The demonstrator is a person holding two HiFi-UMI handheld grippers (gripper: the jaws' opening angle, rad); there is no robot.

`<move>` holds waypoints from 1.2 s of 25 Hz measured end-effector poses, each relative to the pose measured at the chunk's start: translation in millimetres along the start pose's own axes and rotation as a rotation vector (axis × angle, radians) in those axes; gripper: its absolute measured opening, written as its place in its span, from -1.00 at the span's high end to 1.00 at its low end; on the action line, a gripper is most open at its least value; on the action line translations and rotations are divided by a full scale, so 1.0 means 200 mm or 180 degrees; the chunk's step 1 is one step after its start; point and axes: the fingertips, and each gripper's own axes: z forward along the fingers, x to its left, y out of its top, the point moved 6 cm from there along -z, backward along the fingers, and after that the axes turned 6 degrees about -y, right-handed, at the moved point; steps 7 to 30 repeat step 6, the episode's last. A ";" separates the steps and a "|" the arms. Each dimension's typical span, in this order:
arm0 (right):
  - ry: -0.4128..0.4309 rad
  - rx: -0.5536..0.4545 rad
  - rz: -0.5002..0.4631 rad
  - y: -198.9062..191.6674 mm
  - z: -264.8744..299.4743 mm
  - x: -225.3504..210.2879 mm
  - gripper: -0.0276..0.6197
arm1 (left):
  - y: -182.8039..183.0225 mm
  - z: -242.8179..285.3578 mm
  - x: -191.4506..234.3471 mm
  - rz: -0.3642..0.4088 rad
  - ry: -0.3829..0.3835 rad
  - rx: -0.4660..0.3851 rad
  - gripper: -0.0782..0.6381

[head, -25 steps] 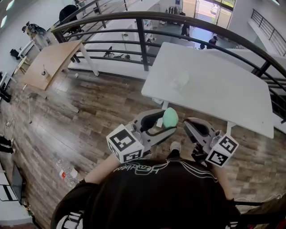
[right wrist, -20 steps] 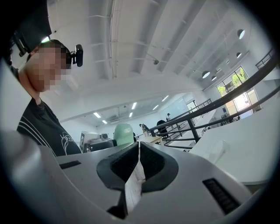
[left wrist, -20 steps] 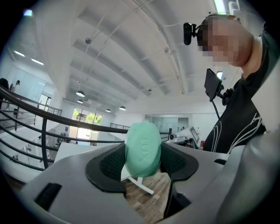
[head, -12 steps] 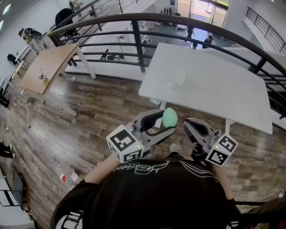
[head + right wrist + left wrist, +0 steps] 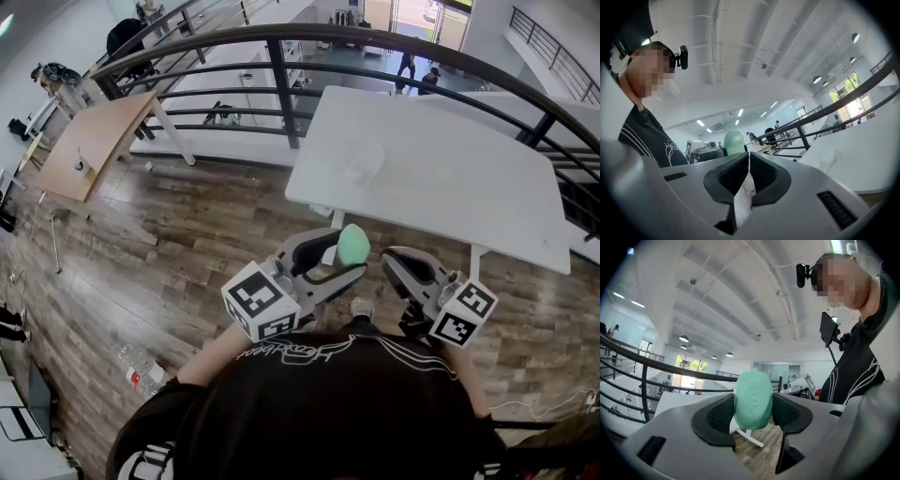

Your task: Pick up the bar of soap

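A white table [image 5: 450, 197] carries one translucent wrapper [image 5: 362, 166].

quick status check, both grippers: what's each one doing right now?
left gripper: shut on the green bar of soap.
right gripper: shut, nothing between its jaws.

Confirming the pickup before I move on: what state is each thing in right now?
bar of soap: upright, clamped between the left fingers, off the table.
left gripper: shut on the bar of soap, held in the air.
right gripper: shut, fingers together, nothing between them.
white table: standing, soap not on it.
plastic bottle: lying on its side on the floor.
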 end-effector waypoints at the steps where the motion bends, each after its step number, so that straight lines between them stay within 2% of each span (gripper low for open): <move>1: -0.0007 0.0006 0.0007 0.00 0.00 0.00 0.86 | 0.00 0.00 0.00 -0.0007 -0.0001 0.0001 0.06; 30: -0.0025 0.0008 0.0027 0.00 0.02 -0.01 0.86 | 0.00 0.00 0.02 -0.0029 -0.0004 0.0001 0.06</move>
